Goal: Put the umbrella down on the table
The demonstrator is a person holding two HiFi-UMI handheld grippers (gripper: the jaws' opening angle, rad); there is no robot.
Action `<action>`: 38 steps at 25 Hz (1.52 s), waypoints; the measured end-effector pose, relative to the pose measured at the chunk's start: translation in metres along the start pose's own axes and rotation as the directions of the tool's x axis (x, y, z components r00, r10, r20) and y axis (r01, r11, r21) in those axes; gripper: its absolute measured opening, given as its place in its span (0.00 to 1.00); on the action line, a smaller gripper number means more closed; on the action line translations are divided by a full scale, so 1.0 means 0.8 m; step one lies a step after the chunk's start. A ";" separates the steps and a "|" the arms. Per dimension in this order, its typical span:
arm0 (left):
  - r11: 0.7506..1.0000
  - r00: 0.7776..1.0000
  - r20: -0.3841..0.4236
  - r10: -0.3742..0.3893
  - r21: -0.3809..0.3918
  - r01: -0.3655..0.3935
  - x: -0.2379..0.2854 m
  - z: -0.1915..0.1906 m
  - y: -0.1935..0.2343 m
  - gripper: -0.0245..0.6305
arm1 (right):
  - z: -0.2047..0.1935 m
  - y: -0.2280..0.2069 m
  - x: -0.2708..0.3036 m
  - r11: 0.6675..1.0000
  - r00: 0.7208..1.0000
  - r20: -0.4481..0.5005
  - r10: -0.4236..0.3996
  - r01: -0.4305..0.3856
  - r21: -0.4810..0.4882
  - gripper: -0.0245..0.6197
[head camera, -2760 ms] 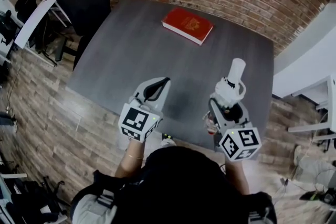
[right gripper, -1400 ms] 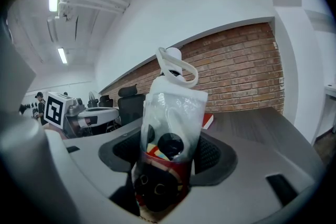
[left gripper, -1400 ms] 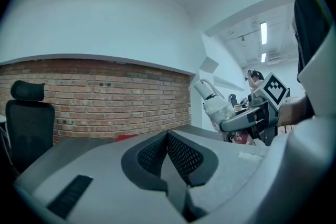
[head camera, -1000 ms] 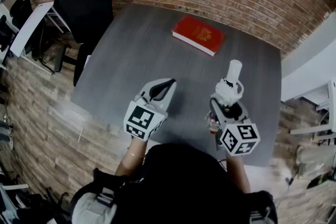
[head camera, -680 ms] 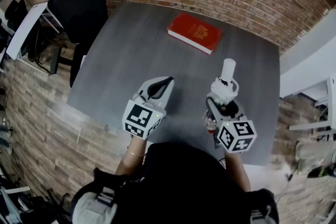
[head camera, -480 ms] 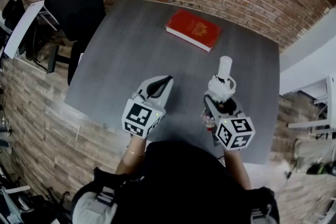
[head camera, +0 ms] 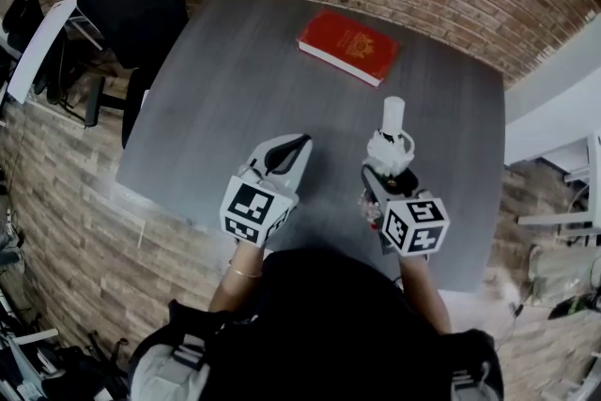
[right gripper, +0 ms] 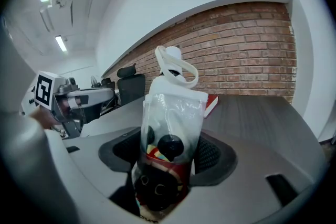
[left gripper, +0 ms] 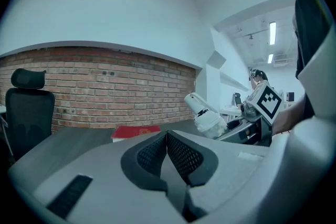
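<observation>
The right gripper [right gripper: 169, 159] is clamping its two dark pads on the folded umbrella [right gripper: 170, 113], which is standing up in the middle of the right gripper view. A clear plastic sleeve [right gripper: 173, 105] is wrapping it, so the coloured print underneath is hard to make out. Its lower end is running off the bottom of the frame. In the head view its white handle [head camera: 392, 116] is pointing toward the red book [head camera: 348, 46] at the upper middle of the grey table [head camera: 225, 89], while the gripper body is covering the rest, so contact with the table cannot be judged. The left gripper [left gripper: 167, 138] is keeping its jaws together with nothing between them. The person's dark head [head camera: 329, 324] is hiding both forearms at the bottom.
</observation>
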State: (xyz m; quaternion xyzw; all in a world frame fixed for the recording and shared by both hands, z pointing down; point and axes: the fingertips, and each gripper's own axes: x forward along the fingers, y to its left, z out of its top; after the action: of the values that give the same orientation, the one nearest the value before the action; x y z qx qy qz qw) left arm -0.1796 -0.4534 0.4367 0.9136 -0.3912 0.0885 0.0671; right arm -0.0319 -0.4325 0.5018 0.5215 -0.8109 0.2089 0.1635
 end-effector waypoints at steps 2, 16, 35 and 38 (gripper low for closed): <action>1.000 1.000 0.005 -0.006 0.009 0.006 0.002 0.001 -0.002 0.04 | -0.007 -0.003 0.004 1.000 1.000 -0.016 -0.003 0.003 0.001 0.47; 1.000 1.000 0.007 -0.009 0.013 0.009 0.001 0.001 -0.002 0.04 | -0.049 -0.013 0.031 0.999 0.991 -0.137 0.005 0.000 0.035 0.47; 1.000 1.000 -0.025 -0.009 -0.027 0.009 0.012 -0.022 -0.004 0.04 | -0.099 -0.034 0.064 0.994 0.961 -0.276 0.027 0.003 0.108 0.47; 1.000 1.000 -0.026 -0.013 -0.024 0.012 0.014 -0.024 -0.007 0.04 | -0.100 -0.035 0.071 0.994 0.959 -0.283 0.030 0.000 0.106 0.47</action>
State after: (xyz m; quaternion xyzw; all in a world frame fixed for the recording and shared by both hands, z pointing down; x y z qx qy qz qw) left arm -0.1700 -0.4539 0.4576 0.9139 -0.3856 0.0954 0.0835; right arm -0.0253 -0.4458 0.6027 0.4878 -0.7709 0.3251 0.2492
